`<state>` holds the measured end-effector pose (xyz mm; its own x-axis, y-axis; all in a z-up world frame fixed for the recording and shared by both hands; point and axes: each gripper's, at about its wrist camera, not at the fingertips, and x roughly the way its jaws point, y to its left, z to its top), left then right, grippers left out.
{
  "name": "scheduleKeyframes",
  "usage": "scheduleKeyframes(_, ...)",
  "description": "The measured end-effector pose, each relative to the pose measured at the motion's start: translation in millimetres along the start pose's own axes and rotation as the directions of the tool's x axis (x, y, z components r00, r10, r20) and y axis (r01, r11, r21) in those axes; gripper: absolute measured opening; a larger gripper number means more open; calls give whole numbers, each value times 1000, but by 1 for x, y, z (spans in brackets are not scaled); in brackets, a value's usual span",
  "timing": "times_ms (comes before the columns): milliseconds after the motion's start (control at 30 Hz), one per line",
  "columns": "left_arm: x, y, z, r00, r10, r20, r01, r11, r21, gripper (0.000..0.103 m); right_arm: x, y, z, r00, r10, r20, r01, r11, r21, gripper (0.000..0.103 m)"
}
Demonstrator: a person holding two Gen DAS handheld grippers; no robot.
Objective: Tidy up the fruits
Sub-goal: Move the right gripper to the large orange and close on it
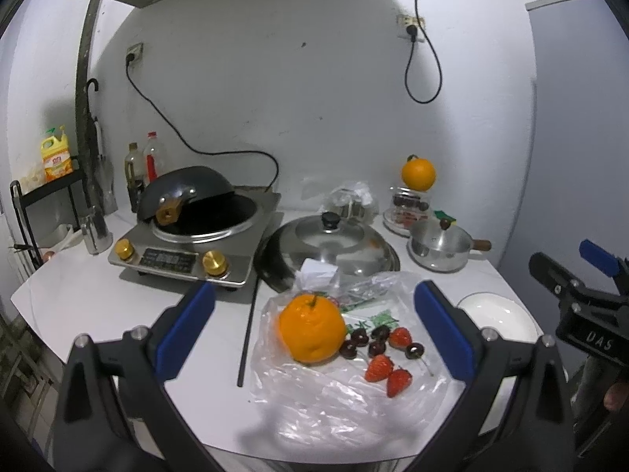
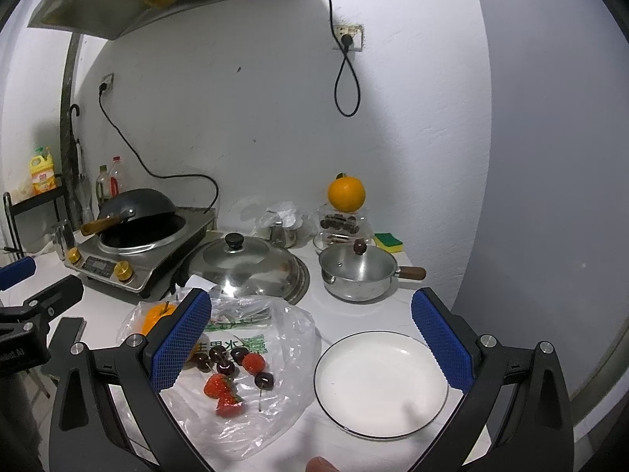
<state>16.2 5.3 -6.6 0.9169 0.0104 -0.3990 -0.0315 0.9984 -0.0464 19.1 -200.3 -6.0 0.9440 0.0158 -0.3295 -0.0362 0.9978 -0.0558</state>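
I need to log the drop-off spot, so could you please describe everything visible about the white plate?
The white plate is round and shallow, glossy like ceramic, with a thin dark line around its rim. It lies flat and empty on the white counter, right of the plastic bag of fruit. The right gripper hangs open above it, touching nothing.

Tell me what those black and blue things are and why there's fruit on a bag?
Those are two claws that a person holds, one per hand. Each carries a camera looking along its blue fingers, hence two pictures. In the left view, the left claw hangs open over an orange, strawberries and dark cherries lying on a plastic bag. In the right view, the right claw is open too, above a bare white plate. Neither holds anything. Behind sit a wok lid, a small pot and another orange on a jar.
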Motion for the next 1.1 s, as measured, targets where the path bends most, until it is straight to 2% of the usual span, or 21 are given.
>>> scheduleKeyframes(200, 22, 21, -9, 998, 30, -47, -31, 999, -18, 102, 30, 15, -5, 996, 65, -64, -65, 998, -11, 103)
scheduleKeyframes(367, 43, 43, -18, 995, 54, -89, -59, 997, -49, 102, 62, 37, -14, 984, 127, -122, -133, 990, -43, 103)
scheduleKeyframes(600, 70, 70, -32, 986, 83, -145, -94, 993, -72, 102, 106, 68, -27, 955, 217, -202, -231, 971, -52, 103)
scheduleKeyframes(1100, 113, 110, -54, 965, 121, -234, -148, 983, -104, 102, 162, 122, -52, 898, 292, -328, -331, 941, -69, 103)
